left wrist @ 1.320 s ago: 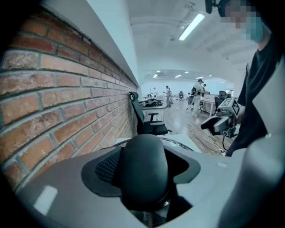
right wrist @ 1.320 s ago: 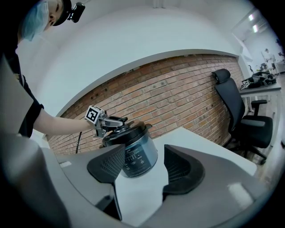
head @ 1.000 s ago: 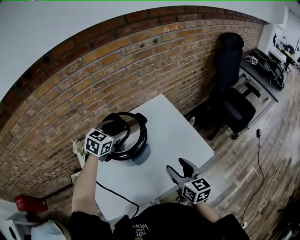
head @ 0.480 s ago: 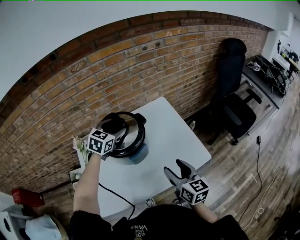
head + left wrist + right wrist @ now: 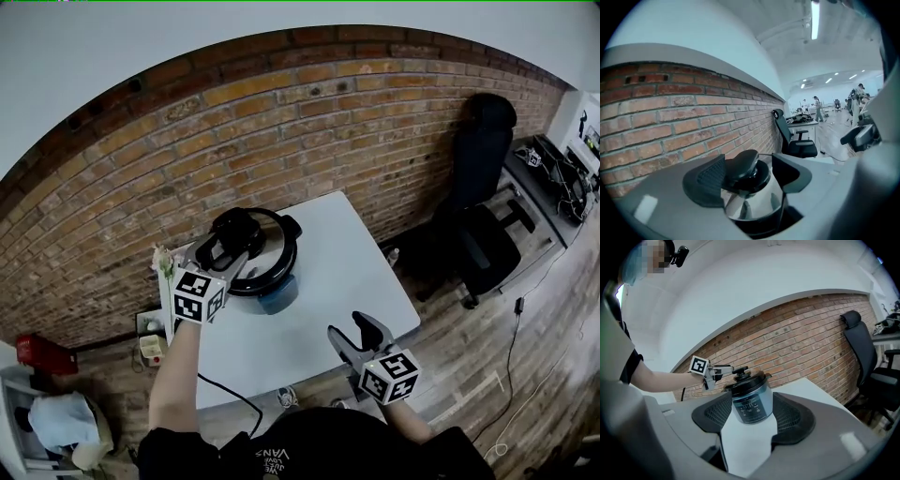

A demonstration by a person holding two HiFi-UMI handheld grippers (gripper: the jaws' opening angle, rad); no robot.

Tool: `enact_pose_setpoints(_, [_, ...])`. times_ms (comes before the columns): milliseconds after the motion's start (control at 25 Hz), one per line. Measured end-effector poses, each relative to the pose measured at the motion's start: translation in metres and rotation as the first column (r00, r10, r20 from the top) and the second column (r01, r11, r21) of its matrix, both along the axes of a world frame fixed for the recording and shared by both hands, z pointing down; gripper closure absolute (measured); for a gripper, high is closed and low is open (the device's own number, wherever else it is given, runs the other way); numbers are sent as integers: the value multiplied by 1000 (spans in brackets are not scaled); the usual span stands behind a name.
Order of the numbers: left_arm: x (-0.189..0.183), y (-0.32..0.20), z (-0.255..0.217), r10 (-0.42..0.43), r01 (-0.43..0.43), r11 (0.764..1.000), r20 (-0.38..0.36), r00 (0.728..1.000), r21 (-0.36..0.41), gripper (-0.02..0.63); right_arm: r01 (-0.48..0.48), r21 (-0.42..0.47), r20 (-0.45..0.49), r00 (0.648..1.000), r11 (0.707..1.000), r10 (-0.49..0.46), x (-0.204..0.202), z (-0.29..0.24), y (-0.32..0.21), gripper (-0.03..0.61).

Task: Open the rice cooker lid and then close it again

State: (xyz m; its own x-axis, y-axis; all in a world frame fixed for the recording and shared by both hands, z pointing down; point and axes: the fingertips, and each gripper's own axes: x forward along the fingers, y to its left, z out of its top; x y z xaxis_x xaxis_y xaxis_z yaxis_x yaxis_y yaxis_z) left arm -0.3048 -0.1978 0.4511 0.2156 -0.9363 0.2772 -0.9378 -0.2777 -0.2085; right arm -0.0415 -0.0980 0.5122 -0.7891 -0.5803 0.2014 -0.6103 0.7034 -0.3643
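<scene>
The rice cooker (image 5: pixel 277 296) stands on the white table (image 5: pixel 347 272) near the brick wall, a black-rimmed lid (image 5: pixel 272 265) on top. My left gripper (image 5: pixel 225 246) reaches over it, jaws shut on the black lid knob (image 5: pixel 234 228). In the left gripper view the knob (image 5: pixel 743 164) sits between the pads of the left gripper (image 5: pixel 747 176). My right gripper (image 5: pixel 354 330) hovers open and empty at the table's near edge, apart from the cooker. The right gripper view shows the cooker (image 5: pixel 751 406), its lid (image 5: pixel 745 380) and the left gripper (image 5: pixel 729 370) at the knob.
A brick wall (image 5: pixel 309 122) runs close behind the table. A black office chair (image 5: pixel 478 216) stands to the right. A power cord (image 5: pixel 230 389) trails off the table's near left side. Small items lie on the floor at left (image 5: pixel 150 347).
The head view has shifted upward and a little left. My left gripper stays on the lid knob and my right gripper holds its place by the table edge.
</scene>
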Motion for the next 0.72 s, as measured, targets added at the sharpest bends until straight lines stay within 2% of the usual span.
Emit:
enact_pose_setpoints(80, [0,23,-3,-37,38,999,-21,999,30,322,34,10,-2,999,999,-34,-1,-2,0,311])
enact_pose_setpoints(240, [-1,74,-7,-130,130,988,-5,992,84,322,106,26,5,994,994,-106,-6,-8,2,311])
enact_pose_setpoints(360, [1,114,-7,-197,200,973,-39,980,112,322,158,30,7,987,987,-159,-11,-8,7,311])
enact_pose_setpoints(560, [5,179,-6,-322,341,926,-136,937,160,322,244,27,11,970,969,-245,-20,-2,19,311])
enact_pose_setpoints(720, [14,226,9,-403,431,890,-184,896,150,322,310,20,1,951,951,-310,-28,4,32,311])
